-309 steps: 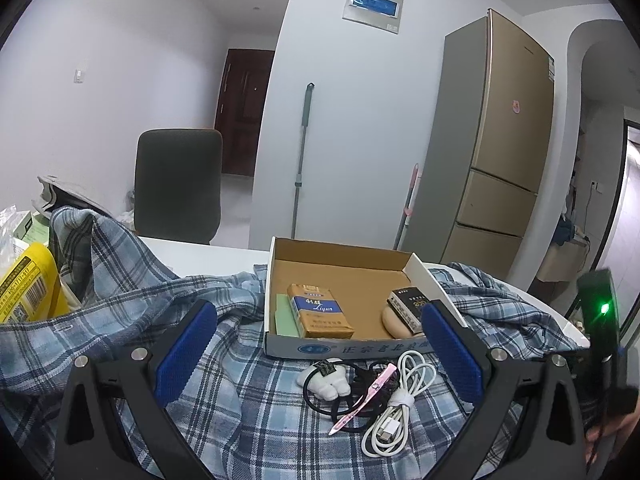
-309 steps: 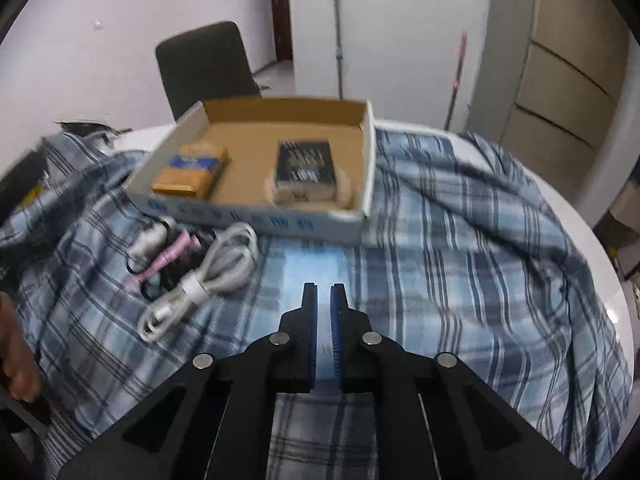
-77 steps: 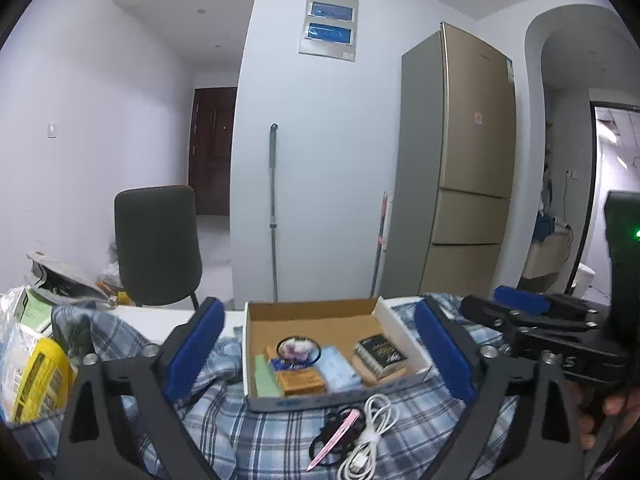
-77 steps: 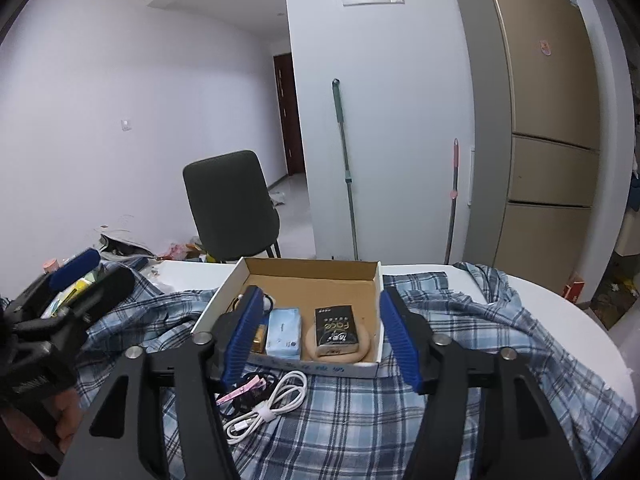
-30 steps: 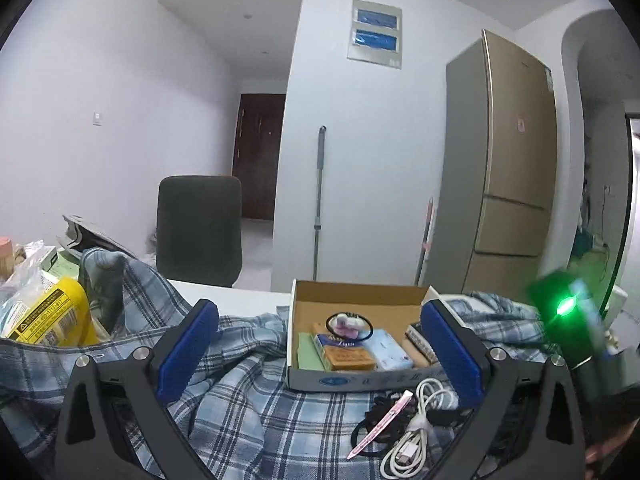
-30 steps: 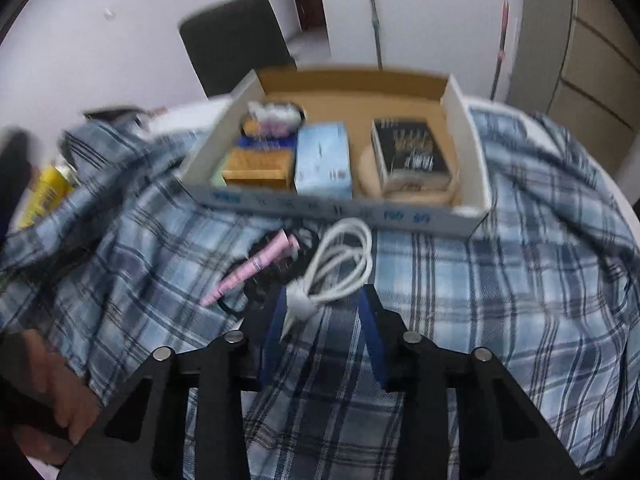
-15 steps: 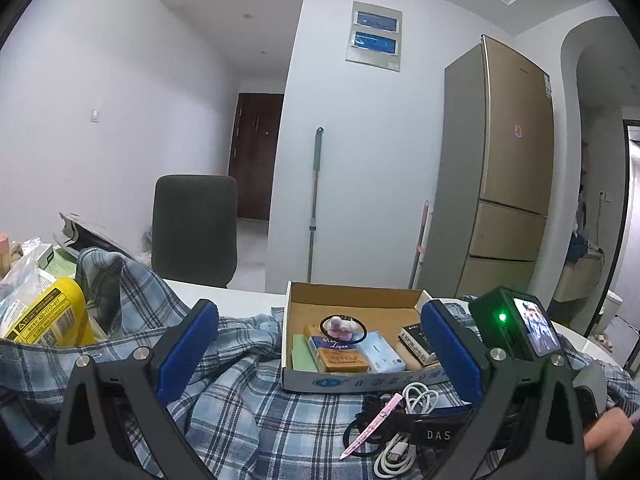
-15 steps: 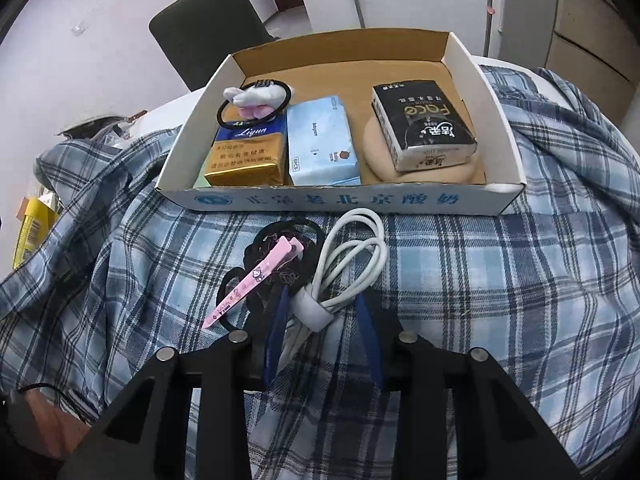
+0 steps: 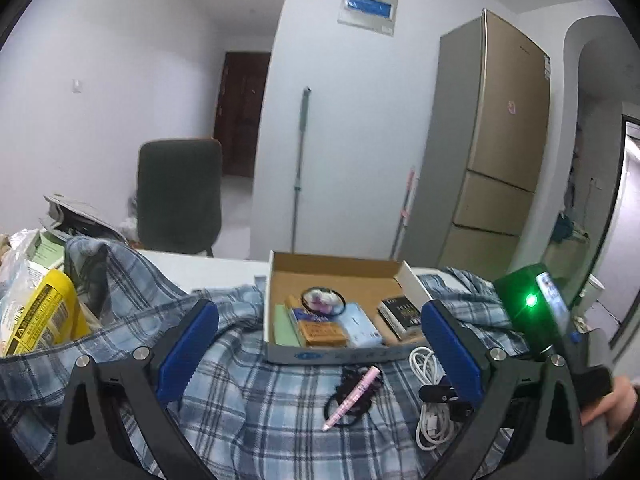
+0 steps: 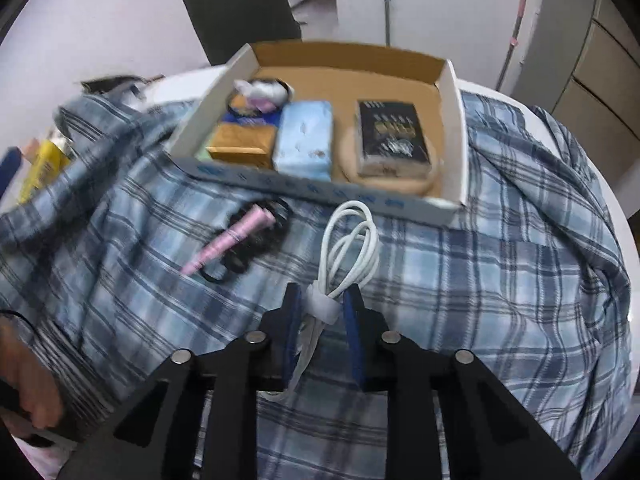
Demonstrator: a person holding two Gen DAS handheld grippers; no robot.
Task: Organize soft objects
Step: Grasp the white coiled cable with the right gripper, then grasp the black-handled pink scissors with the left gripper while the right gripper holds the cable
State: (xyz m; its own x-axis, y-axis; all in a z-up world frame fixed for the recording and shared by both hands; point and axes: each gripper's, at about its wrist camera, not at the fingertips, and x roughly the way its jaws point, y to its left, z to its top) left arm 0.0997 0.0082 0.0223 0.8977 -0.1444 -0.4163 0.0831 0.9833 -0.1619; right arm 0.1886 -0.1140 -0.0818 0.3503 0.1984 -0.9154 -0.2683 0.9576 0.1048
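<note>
From the left wrist camera, the left gripper [image 9: 320,344] hangs over the table with its blue pads spread wide and nothing between them. Below it a blue plaid shirt [image 9: 248,392] covers the tabletop. On the shirt sits a shallow cardboard box [image 9: 332,354] holding a gold-and-blue pack [image 9: 318,328], a light blue tissue pack [image 9: 362,328], a black pack [image 9: 402,312] and a black hair tie with a white-pink charm [image 9: 322,300]. In front of the box lie a pink hair clip [image 9: 352,398] on a bundle of black hair ties [image 9: 360,388], and just to their right a coiled white charging cable [image 9: 430,396]. The right gripper's black fingers reach in at that cable, partly hidden behind the left gripper's right pad. A yellow bag [image 9: 38,320] lies at the far left; a dark chair [image 9: 178,196] and a gold refrigerator [image 9: 496,148] stand beyond the table.

From the right wrist camera, the right gripper [image 10: 322,308] points steeply down at the cable [image 10: 352,244]. Its jaws are closing, with the cable's white strap between the pads; I cannot tell whether both pads press on it yet. The cable's loops stretch toward the box's front wall [image 10: 320,192], stopping just short of it. The clip [image 10: 228,242] and hair ties [image 10: 248,240] lie to the cable's left, apart from it.
</note>
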